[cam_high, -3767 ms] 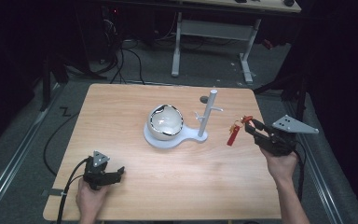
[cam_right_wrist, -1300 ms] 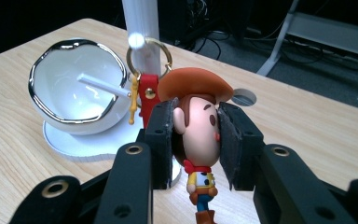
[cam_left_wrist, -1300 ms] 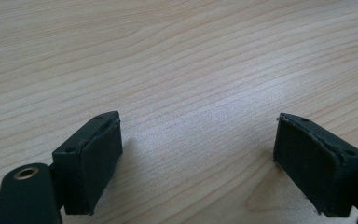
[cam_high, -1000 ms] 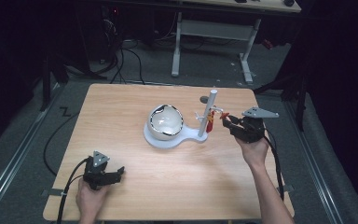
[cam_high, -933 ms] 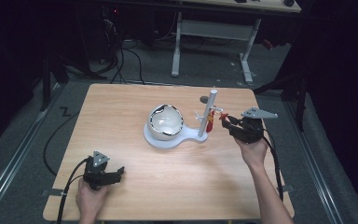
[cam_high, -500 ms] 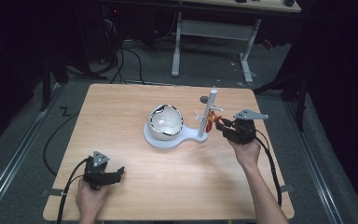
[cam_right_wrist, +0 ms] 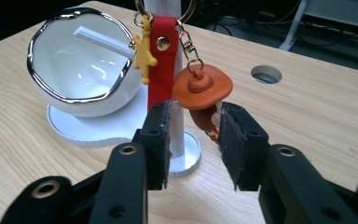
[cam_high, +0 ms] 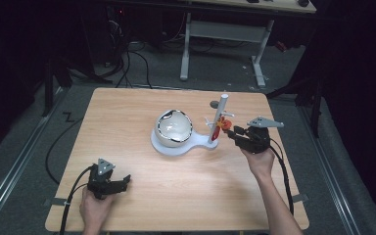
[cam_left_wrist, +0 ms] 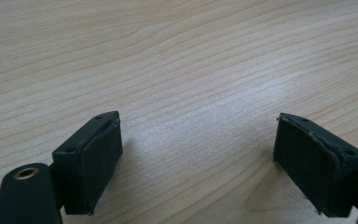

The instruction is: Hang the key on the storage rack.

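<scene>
the keychain (cam_right_wrist: 179, 70), a red strap with a yellow star charm and an orange-hatted figure, hangs on the white stand's post (cam_high: 219, 115) right of centre in the high view, beside the white bowl (cam_high: 174, 128). the right gripper (cam_right_wrist: 193, 140) sits just at the figure; its jaws have just been opening and stand a little apart, the figure's lower part between them, pads off it. the left gripper (cam_left_wrist: 198, 161), lower left, rests with jaws spread wide over bare table (cam_high: 127, 112). wide free wood lies between the hands and along the near edge. no writing can be read.
</scene>
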`<state>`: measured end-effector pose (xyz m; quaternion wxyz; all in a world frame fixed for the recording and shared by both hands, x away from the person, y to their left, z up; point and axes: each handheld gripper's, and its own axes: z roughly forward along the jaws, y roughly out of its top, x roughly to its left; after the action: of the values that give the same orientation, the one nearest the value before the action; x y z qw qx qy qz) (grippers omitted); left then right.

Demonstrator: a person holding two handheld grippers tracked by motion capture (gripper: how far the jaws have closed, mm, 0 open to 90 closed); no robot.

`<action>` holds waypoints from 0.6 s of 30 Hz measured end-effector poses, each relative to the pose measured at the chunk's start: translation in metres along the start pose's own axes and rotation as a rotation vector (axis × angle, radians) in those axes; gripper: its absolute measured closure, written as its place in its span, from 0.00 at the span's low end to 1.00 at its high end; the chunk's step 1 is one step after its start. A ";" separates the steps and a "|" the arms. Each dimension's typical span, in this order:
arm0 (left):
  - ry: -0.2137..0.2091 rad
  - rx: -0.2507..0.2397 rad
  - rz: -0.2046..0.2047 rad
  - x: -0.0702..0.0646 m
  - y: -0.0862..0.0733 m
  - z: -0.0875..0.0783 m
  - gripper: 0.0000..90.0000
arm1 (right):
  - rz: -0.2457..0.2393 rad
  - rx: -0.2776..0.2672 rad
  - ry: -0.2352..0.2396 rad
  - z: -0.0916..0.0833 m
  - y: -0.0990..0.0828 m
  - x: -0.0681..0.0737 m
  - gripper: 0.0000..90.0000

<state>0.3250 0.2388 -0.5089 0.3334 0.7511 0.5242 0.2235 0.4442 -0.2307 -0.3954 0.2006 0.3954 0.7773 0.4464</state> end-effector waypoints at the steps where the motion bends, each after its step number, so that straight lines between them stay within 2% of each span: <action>1: 0.000 0.000 0.000 0.000 0.000 0.000 0.18 | 0.000 -0.004 -0.004 -0.001 0.000 0.000 0.67; 4: 0.000 0.000 0.000 0.000 0.000 0.000 0.18 | 0.010 -0.025 -0.021 -0.006 -0.002 -0.001 0.62; 10: 0.000 0.000 0.000 0.000 0.000 0.000 0.18 | 0.029 -0.044 -0.038 -0.016 -0.006 -0.004 0.57; 18: 0.000 0.000 0.000 0.000 0.000 0.000 0.18 | 0.042 -0.078 -0.040 -0.035 -0.010 -0.007 0.56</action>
<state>0.3250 0.2388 -0.5089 0.3333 0.7511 0.5241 0.2235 0.4212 -0.2576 -0.3861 0.2221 0.4121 0.7467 0.4725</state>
